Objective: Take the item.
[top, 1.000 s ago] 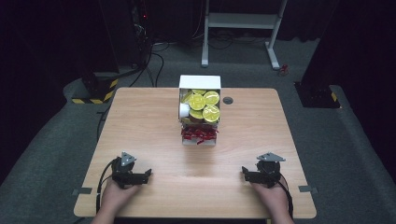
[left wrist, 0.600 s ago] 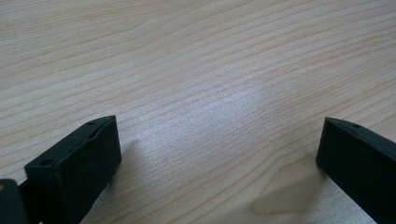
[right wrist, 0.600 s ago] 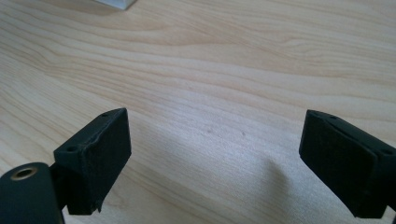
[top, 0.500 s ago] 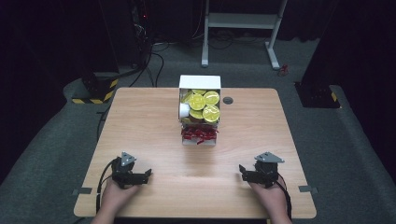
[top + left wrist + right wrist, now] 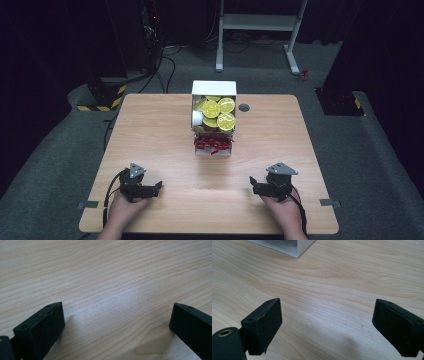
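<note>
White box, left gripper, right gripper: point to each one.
white box (image 5: 214, 87), high view, its back wall.
left gripper (image 5: 159, 186), high view, between its fingertips.
right gripper (image 5: 253, 184), high view, between its fingertips.

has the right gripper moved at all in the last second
Yes, slightly. The right gripper has edged left along the table's near edge, toward the middle; the box stayed put.

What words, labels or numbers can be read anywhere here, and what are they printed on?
None can be read.
Yellow lids in the white box: they carry some print, too small and blurred to read.
Red packets at the box's front: no legible text.
Table, left gripper and right gripper: no writing seen, nor on the black jaws in the two gripper views.
</note>
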### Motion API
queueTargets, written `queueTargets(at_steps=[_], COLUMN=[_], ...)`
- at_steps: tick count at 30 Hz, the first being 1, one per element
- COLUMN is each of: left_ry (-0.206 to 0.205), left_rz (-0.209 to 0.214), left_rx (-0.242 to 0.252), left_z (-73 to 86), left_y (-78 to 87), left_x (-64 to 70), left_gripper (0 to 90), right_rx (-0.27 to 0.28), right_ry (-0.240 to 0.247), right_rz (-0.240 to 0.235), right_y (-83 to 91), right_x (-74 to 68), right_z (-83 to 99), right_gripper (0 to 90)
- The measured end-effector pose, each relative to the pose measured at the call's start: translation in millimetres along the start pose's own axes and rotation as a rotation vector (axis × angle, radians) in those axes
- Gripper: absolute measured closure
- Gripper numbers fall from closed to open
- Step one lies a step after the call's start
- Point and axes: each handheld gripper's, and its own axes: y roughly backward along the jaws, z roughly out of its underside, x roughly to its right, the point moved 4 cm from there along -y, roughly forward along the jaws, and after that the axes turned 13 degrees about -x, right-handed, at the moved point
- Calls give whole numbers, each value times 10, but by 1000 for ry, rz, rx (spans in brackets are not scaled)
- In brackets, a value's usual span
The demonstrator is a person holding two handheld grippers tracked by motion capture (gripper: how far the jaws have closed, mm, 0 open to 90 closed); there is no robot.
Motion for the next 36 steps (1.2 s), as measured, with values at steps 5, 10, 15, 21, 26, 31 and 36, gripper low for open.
queueTargets(at_steps=[5,10,15,21,26,31,36], left_ry=[1,-1,-5,-1,-1,0,0], left_rz=[1,-2,-5,-3,-3,-4,-3], left_rx=[0,-1,-2,-2,-1,-1,-1], left_z=[0,3,4,6,7,7,7], left_y=[0,2,4,4,4,5,5], left_x=[1,-2,-5,0,1,1,1], left_gripper=[3,3,4,5,5,6,6], right_rx=[9,18,19,20,47,69,95], right_ry=[17,24,51,64,54,45,37], right_rz=[-1,6,-4,-31,-52,-60,-70], right_y=[12,12,7,-36,18,92,145], right_x=[-55,-83,-113,-179,-201,-195,-197], right_z=[-43,-101,-190,-304,-409,-517,-609], right_gripper=[94,95,102,105,114,120,121])
